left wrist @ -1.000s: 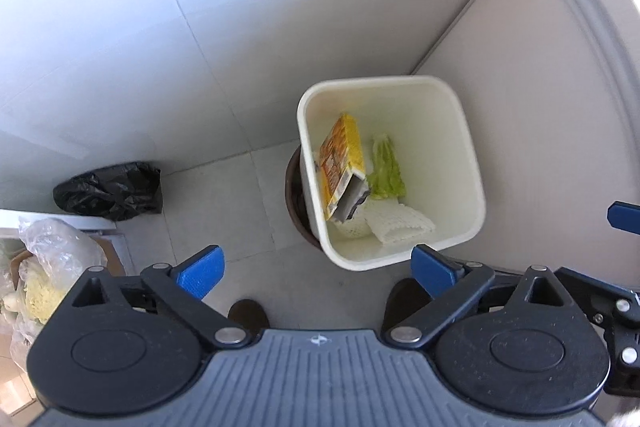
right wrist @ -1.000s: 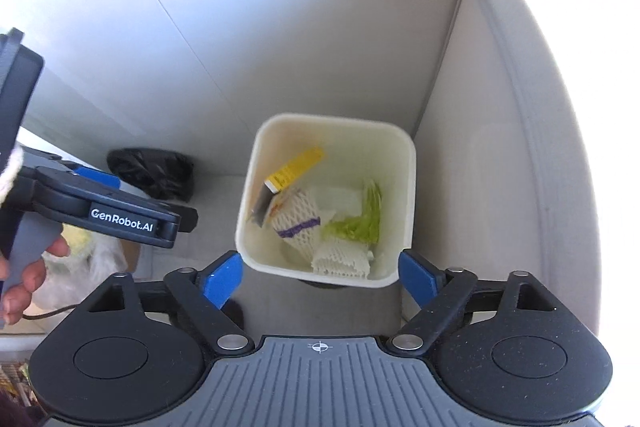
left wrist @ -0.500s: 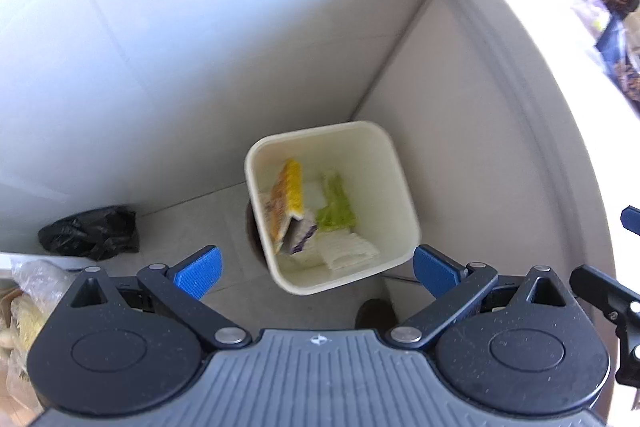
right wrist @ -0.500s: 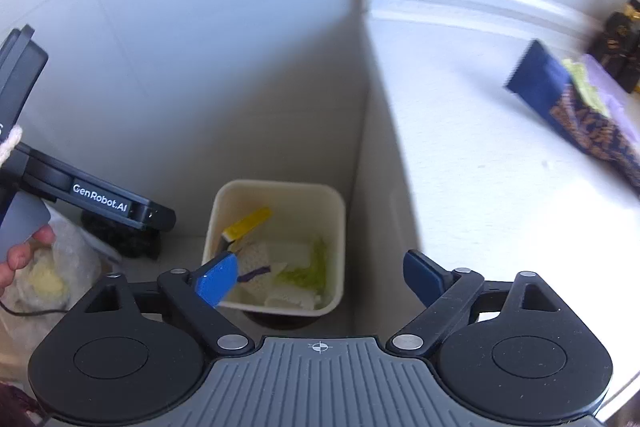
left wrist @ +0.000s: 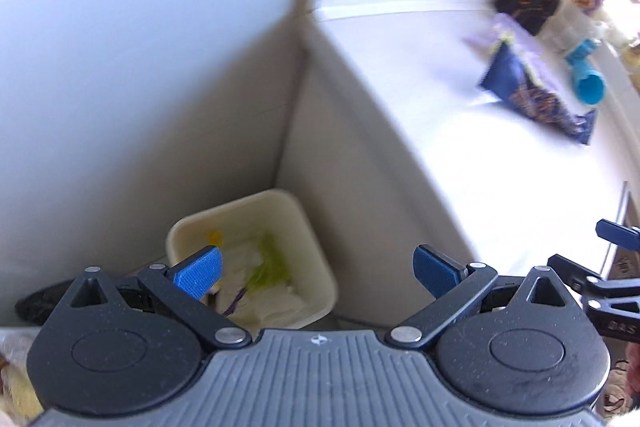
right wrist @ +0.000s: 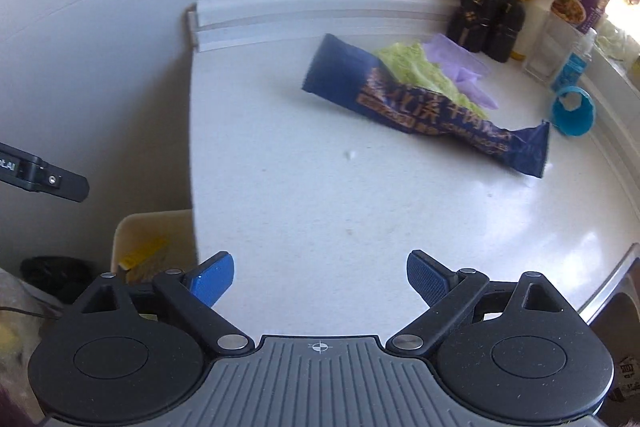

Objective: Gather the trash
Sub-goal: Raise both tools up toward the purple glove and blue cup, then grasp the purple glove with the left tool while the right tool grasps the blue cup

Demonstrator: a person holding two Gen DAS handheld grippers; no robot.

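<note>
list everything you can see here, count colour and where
noodle wrapper: 1, dark blue, lying on counter
leaf scrap: 1, pale green, behind wrapper
plastic bag: 1, lilac, beside leaf
ring: 1, turquoise, counter right
sauce bottles: 2, black, counter back
counter: 1, white
bin: 1, cream, on floor left of counter, holding scraps
bag: 1, black, floor
left hand-held gripper: open, empty
right hand-held gripper: open, empty

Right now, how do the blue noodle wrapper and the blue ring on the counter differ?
The blue noodle wrapper is dark navy, long, flat and crumpled, with printed lettering; the blue ring is light cyan, short, round and plain. The wrapper lies partly over green and purple scraps; the ring sits apart. Both rest on the white counter.
</note>
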